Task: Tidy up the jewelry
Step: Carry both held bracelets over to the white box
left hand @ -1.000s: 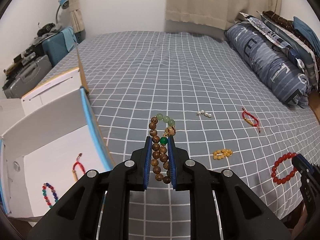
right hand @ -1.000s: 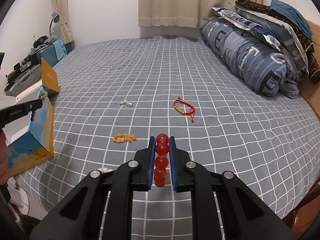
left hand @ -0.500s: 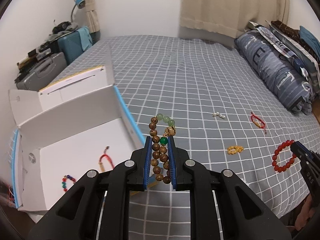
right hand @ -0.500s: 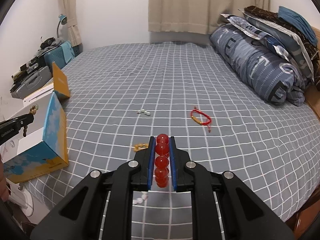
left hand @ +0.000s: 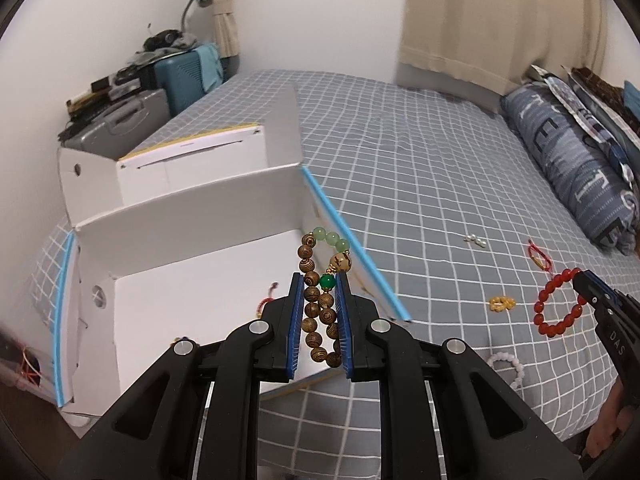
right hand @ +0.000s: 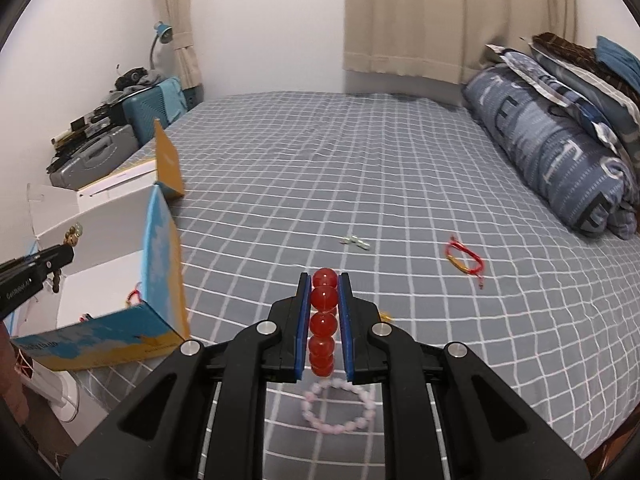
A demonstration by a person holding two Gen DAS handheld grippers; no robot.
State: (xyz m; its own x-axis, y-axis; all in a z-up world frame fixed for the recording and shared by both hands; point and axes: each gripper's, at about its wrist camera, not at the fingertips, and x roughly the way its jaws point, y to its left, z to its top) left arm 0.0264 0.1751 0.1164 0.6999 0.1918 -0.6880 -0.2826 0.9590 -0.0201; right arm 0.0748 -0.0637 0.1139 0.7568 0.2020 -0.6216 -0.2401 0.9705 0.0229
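Wooden bead bracelet [left hand: 316, 312] clamped in the left tool [left hand: 320, 320] above the open white box [left hand: 192, 216] at the bed's left edge, red bead bracelet [right hand: 323, 320] clamped in the right tool [right hand: 323, 320] alongside; best released low over the box floor, clear of its walls.

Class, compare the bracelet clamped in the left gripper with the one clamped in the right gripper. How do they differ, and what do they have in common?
The wooden bracelet has many small brown grained beads plus green ones; the red bracelet has larger, glossy beads, all one colour. The wooden bracelet is held over the open white box; the red bracelet hangs over the checked bedsheet. Both are beaded loops, each pinched in a shut gripper: left gripper, right gripper.
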